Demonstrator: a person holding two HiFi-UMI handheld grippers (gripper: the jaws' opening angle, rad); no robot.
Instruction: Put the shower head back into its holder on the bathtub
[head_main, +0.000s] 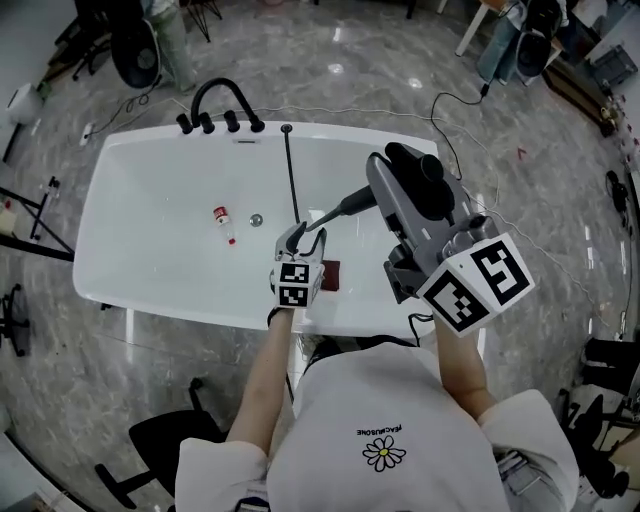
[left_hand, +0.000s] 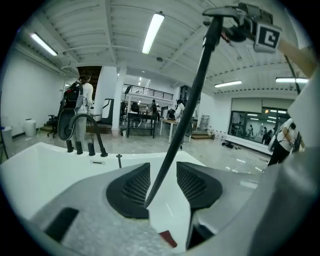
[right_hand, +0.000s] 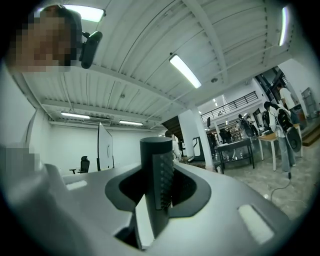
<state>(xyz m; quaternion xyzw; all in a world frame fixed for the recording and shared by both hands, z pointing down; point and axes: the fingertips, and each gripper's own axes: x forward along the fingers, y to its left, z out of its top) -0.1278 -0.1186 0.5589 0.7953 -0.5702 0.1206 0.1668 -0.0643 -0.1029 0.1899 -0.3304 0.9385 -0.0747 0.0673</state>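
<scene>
**tubwatcher:** Any writing worth reading here? Closest to the camera is the person's white shirt, which has a daisy with a line of tiny upside-down print above it. It's too small for me to spell out. The cubes on the grippers only carry black-and-white square patterns, no letters.

**drainfly:** Same here. The shower head is a plain dark stick with a flat end, and I can't see a logo on it. The right gripper is clamped on it, up in the air at the near side of the white bathtub, so it's not in its holder. Its black hose runs down between the jaws of the left gripper, which are spread wide and not pinching it. Further back there's a little red-and-white bottle in the tub, then the black faucet on the far rim.
</scene>
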